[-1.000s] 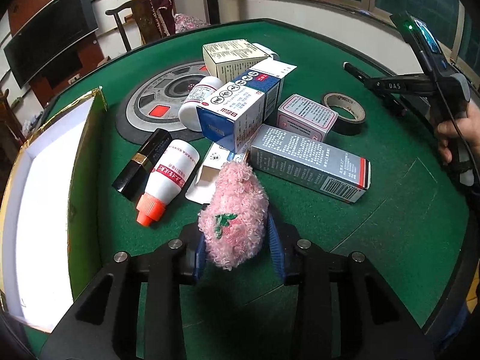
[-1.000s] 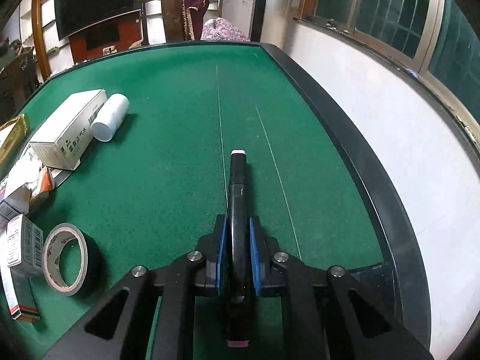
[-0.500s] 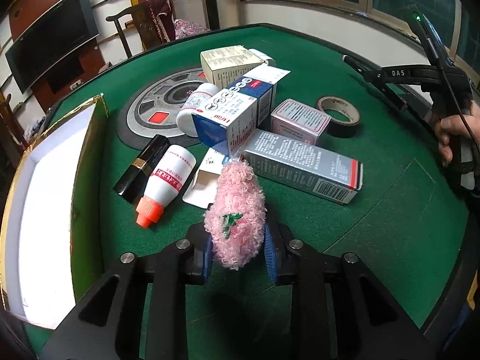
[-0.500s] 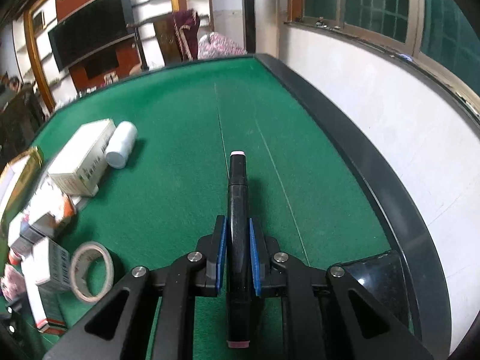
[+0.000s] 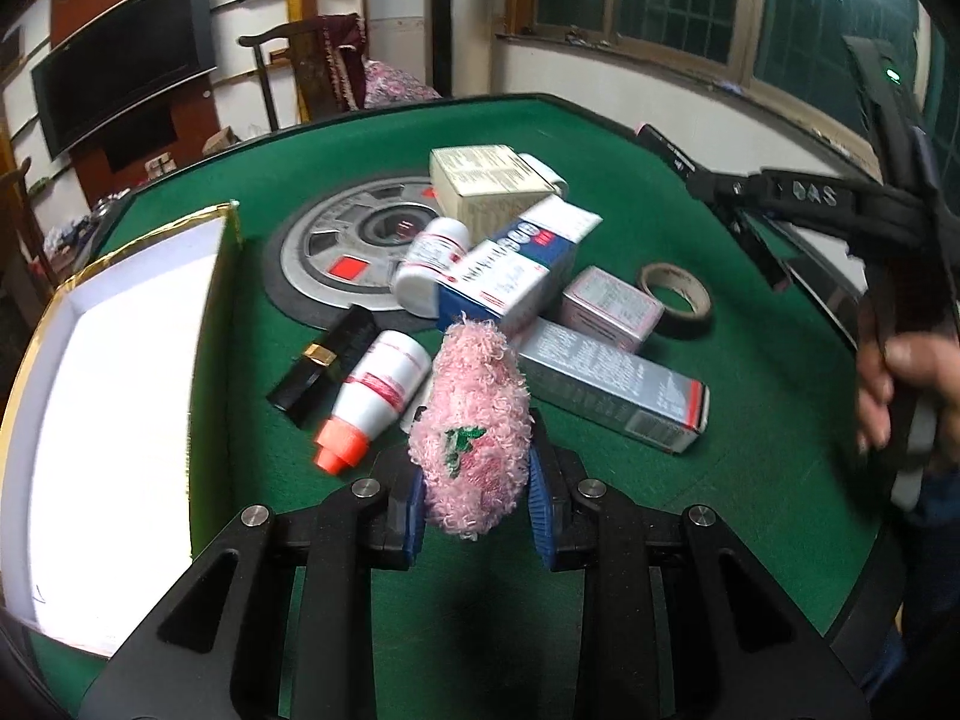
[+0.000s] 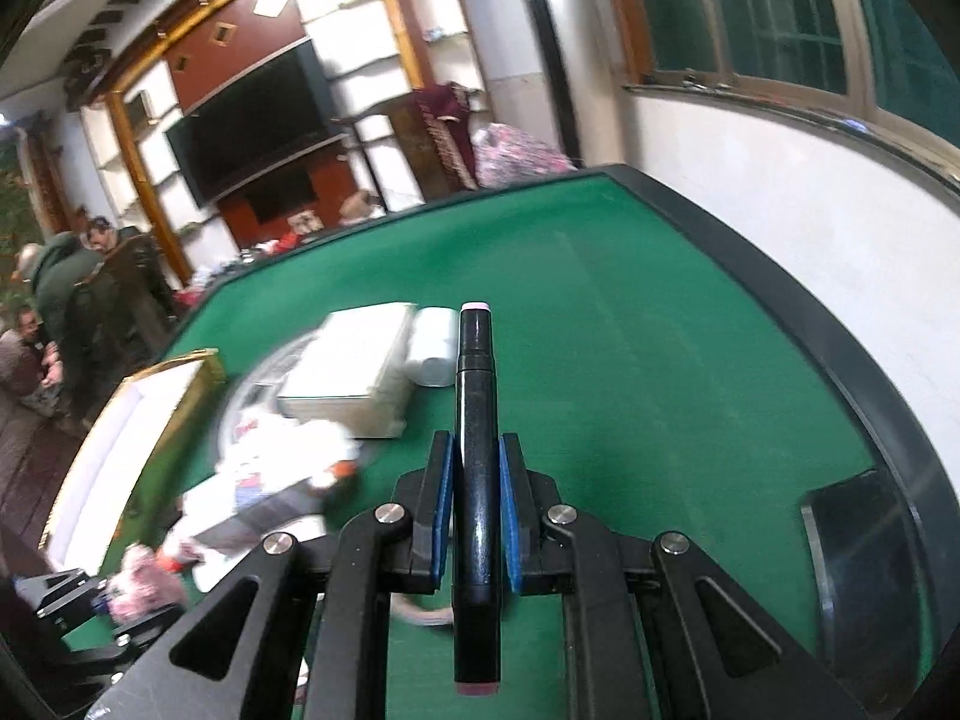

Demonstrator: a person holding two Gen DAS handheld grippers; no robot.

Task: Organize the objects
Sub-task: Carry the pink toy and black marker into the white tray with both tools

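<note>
My left gripper (image 5: 475, 498) is shut on a pink fluffy plush toy (image 5: 471, 426) and holds it above the green table (image 5: 750, 480), near the front edge. My right gripper (image 6: 475, 498) is shut on a black marker (image 6: 475, 432) with pink ends, lifted over the table; it also shows in the left wrist view (image 5: 708, 174) at the right. An open white box with gold edges (image 5: 120, 408) lies at the left, also in the right wrist view (image 6: 138, 420).
A pile lies mid-table: a white bottle with orange cap (image 5: 372, 396), a black lipstick tube (image 5: 327, 360), a silver carton (image 5: 606, 384), a blue-white carton (image 5: 516, 270), a tape roll (image 5: 675, 300), a cream box (image 5: 486, 180). A round grey mat (image 5: 354, 246) lies behind.
Both grippers have risen with their loads. The right gripper has swung left, toward the pile and the white box. The left view tilted up slightly.
</note>
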